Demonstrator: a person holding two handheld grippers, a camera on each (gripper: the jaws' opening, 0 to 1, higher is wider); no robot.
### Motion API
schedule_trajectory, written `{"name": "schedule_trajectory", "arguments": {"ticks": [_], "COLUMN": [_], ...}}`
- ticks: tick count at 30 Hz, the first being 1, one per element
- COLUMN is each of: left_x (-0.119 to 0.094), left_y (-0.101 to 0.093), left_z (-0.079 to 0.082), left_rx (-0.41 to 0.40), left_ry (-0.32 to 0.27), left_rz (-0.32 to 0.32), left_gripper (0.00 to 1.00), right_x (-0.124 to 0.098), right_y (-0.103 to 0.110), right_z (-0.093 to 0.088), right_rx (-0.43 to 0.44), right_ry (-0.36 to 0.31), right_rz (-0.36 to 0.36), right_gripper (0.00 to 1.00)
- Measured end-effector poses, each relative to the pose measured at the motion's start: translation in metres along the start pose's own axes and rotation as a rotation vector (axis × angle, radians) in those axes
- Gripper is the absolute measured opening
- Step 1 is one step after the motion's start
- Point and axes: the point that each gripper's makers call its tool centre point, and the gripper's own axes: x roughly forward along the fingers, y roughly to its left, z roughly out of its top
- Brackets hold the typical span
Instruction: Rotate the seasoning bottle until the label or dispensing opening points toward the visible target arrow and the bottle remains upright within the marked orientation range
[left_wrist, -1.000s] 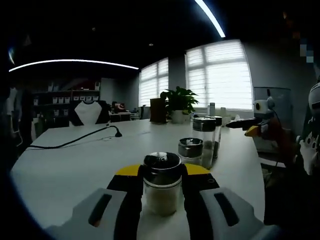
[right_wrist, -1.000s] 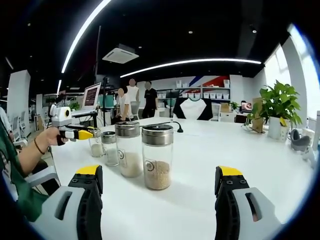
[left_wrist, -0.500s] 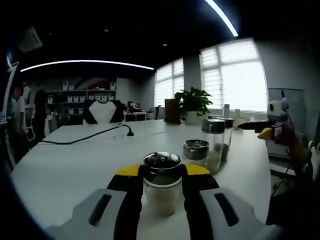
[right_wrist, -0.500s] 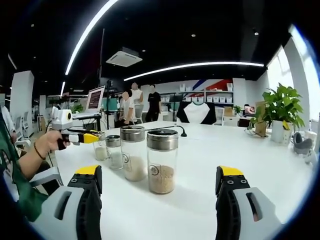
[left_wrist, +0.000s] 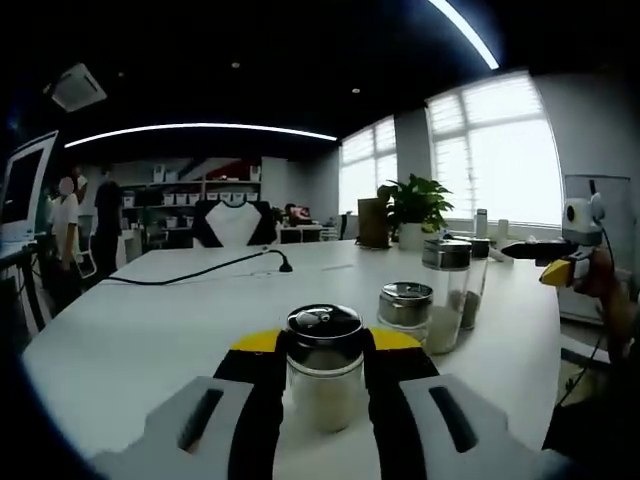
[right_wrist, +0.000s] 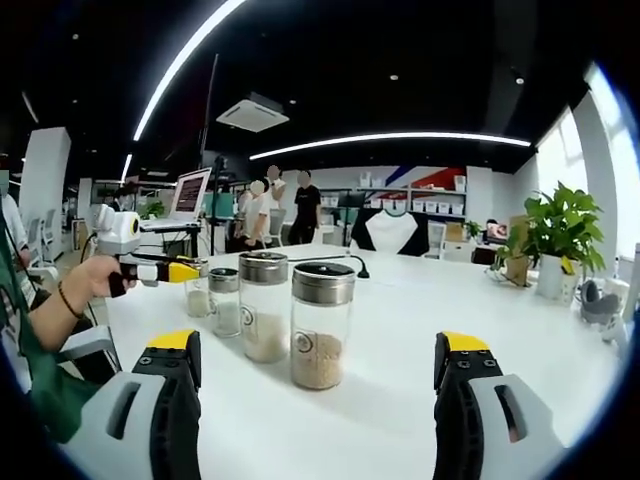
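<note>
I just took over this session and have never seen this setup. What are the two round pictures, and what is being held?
A person holds a two-jaw gripper in each hand, each with its own fisheye camera. In the left gripper view, the left gripper is shut on a short glass seasoning bottle with a steel lid, standing upright on the white table. In the right gripper view, the right gripper is open, holding nothing; ahead of it stand two taller steel-lidded glass jars and a smaller one. The left gripper shows there too.
</note>
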Motion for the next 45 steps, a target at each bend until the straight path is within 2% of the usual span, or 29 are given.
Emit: {"name": "schedule_trajectory", "arguments": {"ticks": [2, 8, 11, 14, 15, 17, 19, 22, 24, 27, 29, 34, 40, 42, 44, 45], "left_x": [0.000, 0.001, 0.000, -0.001, -0.003, -0.005, -0.007, -0.009, -0.010, -0.009, -0.007, -0.006, -0.002, -0.002, -0.002, -0.002], "left_y": [0.001, 0.002, 0.000, -0.001, 0.000, -0.001, 0.000, 0.000, -0.004, -0.005, -0.008, -0.013, -0.014, -0.015, -0.016, -0.015], "left_z": [0.000, 0.000, 0.000, 0.000, 0.003, 0.010, 0.014, 0.016, 0.021, 0.031, 0.032, 0.032, 0.026, 0.024, 0.025, 0.025], "left_rx": [-0.002, -0.020, -0.021, -0.010, -0.006, -0.013, -0.009, 0.025, 0.029, -0.012, -0.005, 0.002, 0.023, 0.032, 0.060, 0.061], "left_ry": [0.001, -0.001, -0.017, -0.026, -0.047, -0.076, -0.079, -0.060, -0.064, -0.110, -0.105, -0.080, -0.031, -0.025, -0.043, -0.038], "left_rz": [0.007, 0.026, -0.007, -0.011, -0.006, -0.021, -0.035, -0.082, -0.158, -0.252, -0.327, -0.453, -0.524, -0.561, -0.599, -0.601], "left_gripper": [0.32, 0.32, 0.32, 0.32, 0.33, 0.41, 0.46, 0.44, 0.44, 0.45, 0.46, 0.51, 0.58, 0.59, 0.59, 0.58], "right_x": [0.000, 0.001, 0.001, 0.001, 0.002, 0.002, 0.002, 0.003, 0.003, 0.003, 0.003, 0.004, 0.004, 0.004, 0.004, 0.004], "right_y": [0.003, -0.001, -0.001, -0.003, -0.004, -0.005, -0.006, -0.005, -0.004, -0.004, -0.003, -0.003, -0.004, -0.003, -0.003, -0.002], "right_z": [0.002, -0.001, -0.002, -0.002, -0.003, -0.005, -0.006, -0.006, -0.005, -0.005, -0.005, -0.004, -0.005, -0.005, -0.003, -0.003], "right_rx": [0.024, -0.001, 0.006, 0.007, 0.011, 0.017, 0.017, 0.017, 0.015, 0.013, 0.013, 0.008, 0.010, 0.008, 0.003, 0.002], "right_ry": [-0.011, 0.007, 0.012, 0.016, 0.016, 0.021, 0.025, 0.022, 0.020, 0.016, 0.013, 0.012, 0.015, 0.013, 0.004, 0.004], "right_rz": [0.019, -0.001, 0.003, -0.007, -0.007, -0.009, -0.012, -0.005, -0.003, 0.000, 0.004, 0.006, 0.005, 0.008, 0.012, 0.013], "right_gripper": [0.99, 0.99, 0.99, 0.99, 0.99, 0.99, 0.99, 0.99, 0.99, 0.99, 0.99, 0.99, 0.99, 0.99, 0.99, 0.99]}}
